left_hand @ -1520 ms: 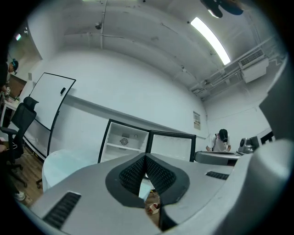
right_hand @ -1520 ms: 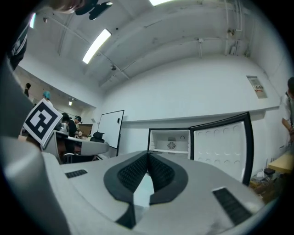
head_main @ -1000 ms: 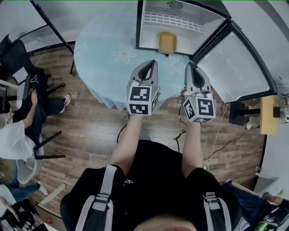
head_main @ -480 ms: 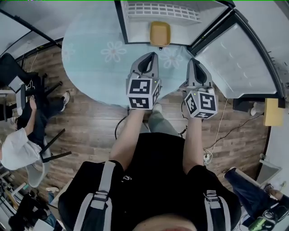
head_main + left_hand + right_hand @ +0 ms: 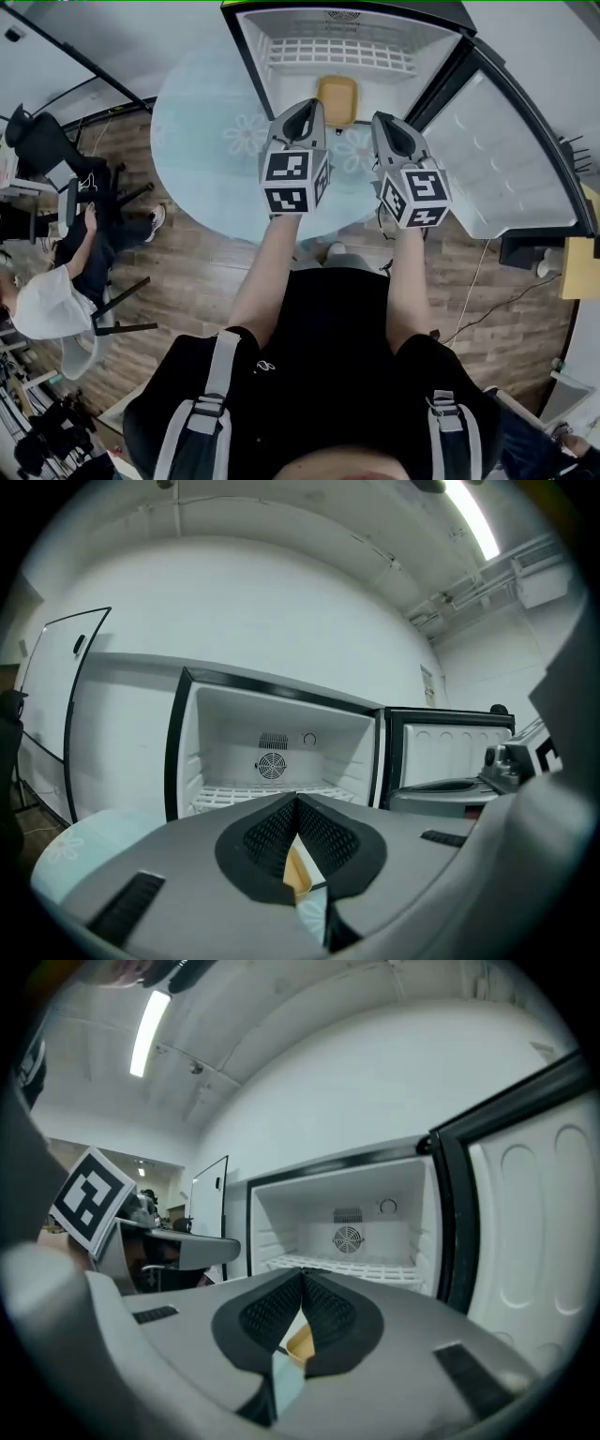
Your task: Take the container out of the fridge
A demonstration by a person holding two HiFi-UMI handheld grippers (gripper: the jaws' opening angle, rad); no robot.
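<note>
A yellow container point(image 5: 337, 99) sits on the floor of the open fridge point(image 5: 349, 22), near its front edge. Both grippers are held side by side just in front of it, pointing into the fridge. My left gripper point(image 5: 308, 112) is shut with nothing in it, its tip just left of the container. The right gripper point(image 5: 383, 123) is also shut and empty, its tip just right of the container. In the left gripper view a sliver of the container point(image 5: 299, 874) shows below the meeting pads point(image 5: 272, 836). The right gripper view shows the same sliver of container point(image 5: 300, 1340).
The fridge door point(image 5: 497, 159) stands swung open at the right. The fridge rests on a round table with a pale blue flowered cloth point(image 5: 206, 178). A white wire shelf point(image 5: 339, 54) lies at the back of the fridge. A seated person point(image 5: 47, 300) and office chairs are at the left.
Both grippers have moved forward toward the fridge and now reach its opening beside the container. The person has stepped closer, so the fridge fills more of the view.
</note>
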